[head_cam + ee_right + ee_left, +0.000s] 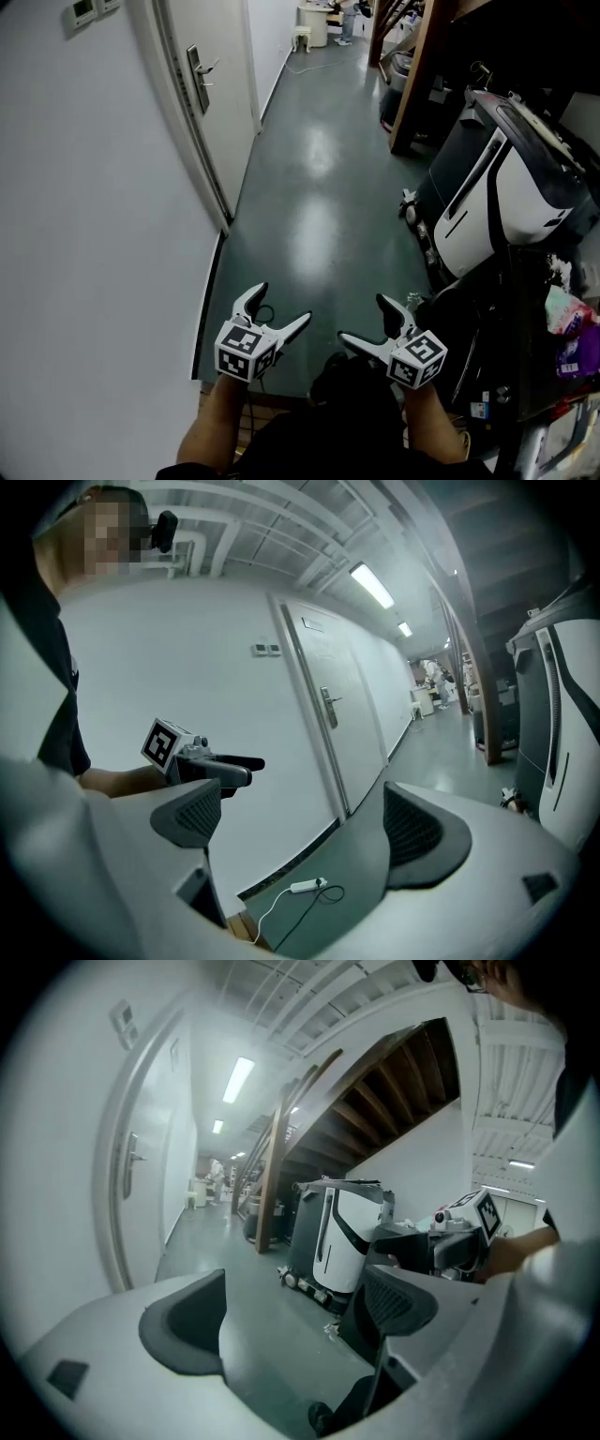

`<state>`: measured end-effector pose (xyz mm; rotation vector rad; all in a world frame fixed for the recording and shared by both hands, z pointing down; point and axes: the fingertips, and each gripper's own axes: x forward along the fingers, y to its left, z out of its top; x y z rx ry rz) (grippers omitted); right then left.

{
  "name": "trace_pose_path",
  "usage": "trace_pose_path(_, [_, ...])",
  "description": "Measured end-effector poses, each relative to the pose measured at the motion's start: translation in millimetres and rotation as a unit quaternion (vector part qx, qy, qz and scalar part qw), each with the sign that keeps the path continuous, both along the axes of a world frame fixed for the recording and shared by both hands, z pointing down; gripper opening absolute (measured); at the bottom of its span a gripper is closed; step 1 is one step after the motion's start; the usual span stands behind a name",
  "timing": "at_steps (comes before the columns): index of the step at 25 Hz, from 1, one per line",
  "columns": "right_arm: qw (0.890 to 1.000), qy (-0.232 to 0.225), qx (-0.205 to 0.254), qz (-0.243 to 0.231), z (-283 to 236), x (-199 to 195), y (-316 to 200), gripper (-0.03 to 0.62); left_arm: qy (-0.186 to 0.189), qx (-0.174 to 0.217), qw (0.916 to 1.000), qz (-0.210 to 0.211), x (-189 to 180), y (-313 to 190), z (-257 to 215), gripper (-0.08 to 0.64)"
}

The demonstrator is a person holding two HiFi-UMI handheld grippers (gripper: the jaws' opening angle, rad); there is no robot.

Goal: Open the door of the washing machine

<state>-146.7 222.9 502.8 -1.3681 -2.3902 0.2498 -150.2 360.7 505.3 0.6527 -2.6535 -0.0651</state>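
Honestly, the task hasn't started afaict. Both grippers are held low in front of the person, over the dark green floor (319, 187) of a corridor, touching nothing. The left gripper (281, 305) has its jaws spread wide w/ nothing between them. In the left gripper view only floor shows past the pads (183, 1321). The right gripper (364, 319) is the same deal: jaws wide apart, empty. Beyond its pads (422, 832) there's just floor and a white power strip (305, 886) w/ its cable lying near the wall.

As for the washing machine, I can't find one I'd swear to. Closest candidate is the big white-and-black unit (506, 197) on the right side of the corridor, near the wooden staircase (375, 1101). No round door or drum shows on it though, so it's prob some other appliance. What's left = basically everything: find the washer, get to it, grab its door, pull it open.

Hard to make out:
- The right edge of the head view is a dark jumble of stuff, incl. some colourful packaging (567, 323). Can't tell what sits behind it.
- The far end of the corridor is too small to read.
- The hallway door (202, 80) on the left is shut, so whatever's behind it is hidden.
- The person's body is cut off at the bottom edge.
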Motion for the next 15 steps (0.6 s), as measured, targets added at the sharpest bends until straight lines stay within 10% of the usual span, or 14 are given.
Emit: trace_pose_path(15, [0.989,0.038,0.0,0.142,-68,-151,-92,0.548,0.022,0.036,0.9873,0.153,-195,-99,-79,0.482])
